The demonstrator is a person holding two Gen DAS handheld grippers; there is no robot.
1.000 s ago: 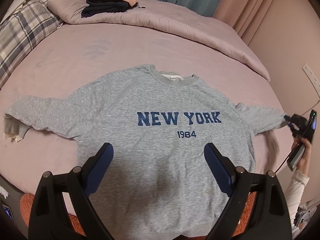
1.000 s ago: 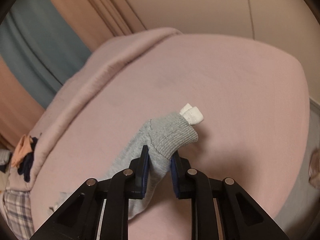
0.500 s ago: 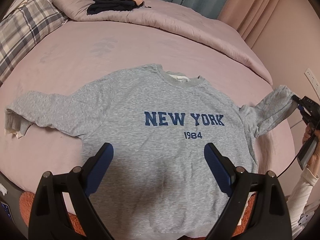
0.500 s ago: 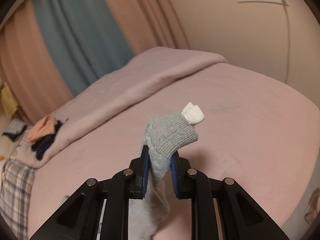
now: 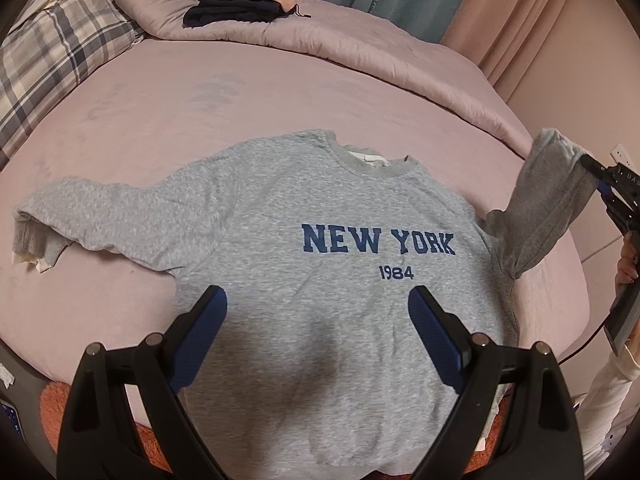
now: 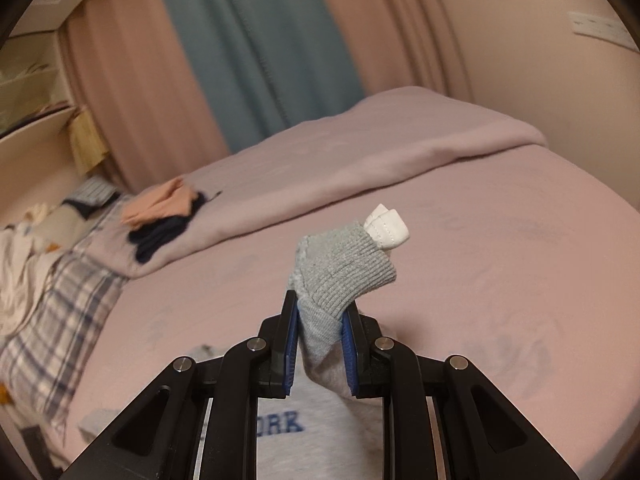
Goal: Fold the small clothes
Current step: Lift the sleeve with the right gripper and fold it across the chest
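Observation:
A grey sweatshirt (image 5: 328, 264) printed NEW YORK 1984 lies front up on the pink bed (image 5: 224, 92). My left gripper (image 5: 318, 312) is open and empty, hovering above the shirt's lower half. My right gripper (image 6: 320, 320) is shut on the cuff end of the right sleeve (image 6: 344, 268), with a white inner cuff (image 6: 386, 226) sticking out. In the left wrist view that sleeve (image 5: 540, 200) is lifted off the bed and angled up toward the right gripper (image 5: 600, 184). The left sleeve (image 5: 104, 216) lies flat, stretched out to the left.
A folded pink duvet (image 5: 360, 52) runs along the far side of the bed, with a stack of dark and peach clothes (image 5: 240, 0) on it. A plaid pillow (image 5: 48, 60) is at far left. Curtains (image 6: 248, 60) hang behind. An orange rug (image 5: 52, 412) lies below the near edge.
My right gripper has lifted the right sleeve off the bed and swung it up and inward toward the shirt body. My left gripper stayed open over the shirt's lower half.

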